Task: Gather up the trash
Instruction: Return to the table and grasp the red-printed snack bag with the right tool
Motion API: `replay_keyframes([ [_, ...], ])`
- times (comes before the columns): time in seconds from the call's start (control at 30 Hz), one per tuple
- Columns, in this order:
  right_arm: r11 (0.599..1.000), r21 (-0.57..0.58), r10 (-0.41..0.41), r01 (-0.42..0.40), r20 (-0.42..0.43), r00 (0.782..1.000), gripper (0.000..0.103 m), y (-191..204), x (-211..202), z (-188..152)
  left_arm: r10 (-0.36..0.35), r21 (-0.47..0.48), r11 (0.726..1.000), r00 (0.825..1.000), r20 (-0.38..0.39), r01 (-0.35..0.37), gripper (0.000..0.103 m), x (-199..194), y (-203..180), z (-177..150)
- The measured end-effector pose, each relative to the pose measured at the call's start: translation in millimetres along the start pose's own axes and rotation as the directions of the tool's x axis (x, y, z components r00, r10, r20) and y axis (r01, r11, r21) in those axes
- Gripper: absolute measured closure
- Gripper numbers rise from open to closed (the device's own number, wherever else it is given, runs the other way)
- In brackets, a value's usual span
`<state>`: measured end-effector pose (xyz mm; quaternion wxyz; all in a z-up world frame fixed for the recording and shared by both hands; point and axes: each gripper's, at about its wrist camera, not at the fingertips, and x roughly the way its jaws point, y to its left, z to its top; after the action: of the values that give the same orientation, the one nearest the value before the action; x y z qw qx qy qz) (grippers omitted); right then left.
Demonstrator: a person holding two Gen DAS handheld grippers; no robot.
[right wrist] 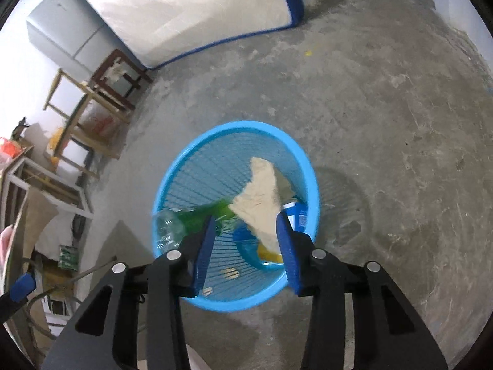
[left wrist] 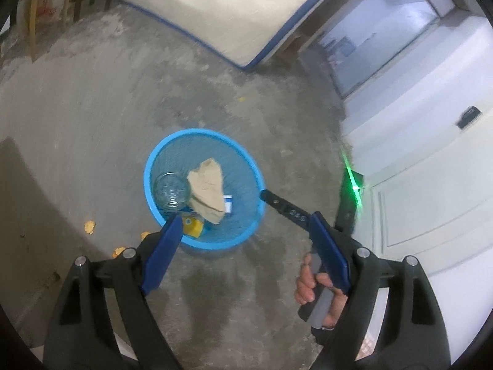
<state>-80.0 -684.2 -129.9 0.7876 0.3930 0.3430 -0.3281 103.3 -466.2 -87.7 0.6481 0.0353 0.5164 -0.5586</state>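
A round blue mesh basket [left wrist: 200,131] stands on the concrete floor. Inside lie a clear plastic bottle [left wrist: 171,189], a crumpled tan paper [left wrist: 208,185], a yellow piece [left wrist: 192,226] and a small blue-and-white carton [left wrist: 228,205]. My left gripper [left wrist: 245,219] hangs above the basket's near rim, open wide and empty. In the right wrist view the basket [right wrist: 237,125] fills the middle, and the bottle [right wrist: 197,219] with its green label lies slanted against the left wall beside the tan paper [right wrist: 262,197]. My right gripper [right wrist: 246,219] hovers over the basket, open with nothing between its pads.
A mattress with blue piping [left wrist: 215,15] leans at the back. A white door [left wrist: 431,200] is at the right. Wooden stools [right wrist: 101,92] and a grey fridge [right wrist: 61,37] stand at the left. Orange scraps [left wrist: 89,226] lie on the floor near the basket.
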Motion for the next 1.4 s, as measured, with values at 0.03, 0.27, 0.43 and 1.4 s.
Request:
replay_keyframes([
  [0.03,1.0,-0.023,0.012,-0.012,0.014,1.0,0.063,7.3,-9.8,-0.9,-0.003,0.01,1.0,1.0,0.016,0.003,0.022,-10.4,-4.2,-4.8],
  [0.27,0.976,-0.148,0.168,-0.16,0.042,0.985,0.054,67.1,-65.8,-2.5,0.042,0.024,0.999,0.988,0.148,-0.046,0.018,-118.1,0.2,-55.1],
  [0.43,0.907,-0.261,0.336,-0.329,-0.022,0.942,0.042,139.0,-91.8,-14.8,0.11,-0.086,0.992,0.958,0.265,-0.091,0.016,-212.7,33.7,-92.4],
  [1.4,0.556,-0.603,0.277,-0.573,-0.515,0.811,0.071,462.8,-61.2,-142.9,0.367,-0.375,0.911,0.757,0.541,-0.174,0.013,-370.1,148.0,-221.8],
])
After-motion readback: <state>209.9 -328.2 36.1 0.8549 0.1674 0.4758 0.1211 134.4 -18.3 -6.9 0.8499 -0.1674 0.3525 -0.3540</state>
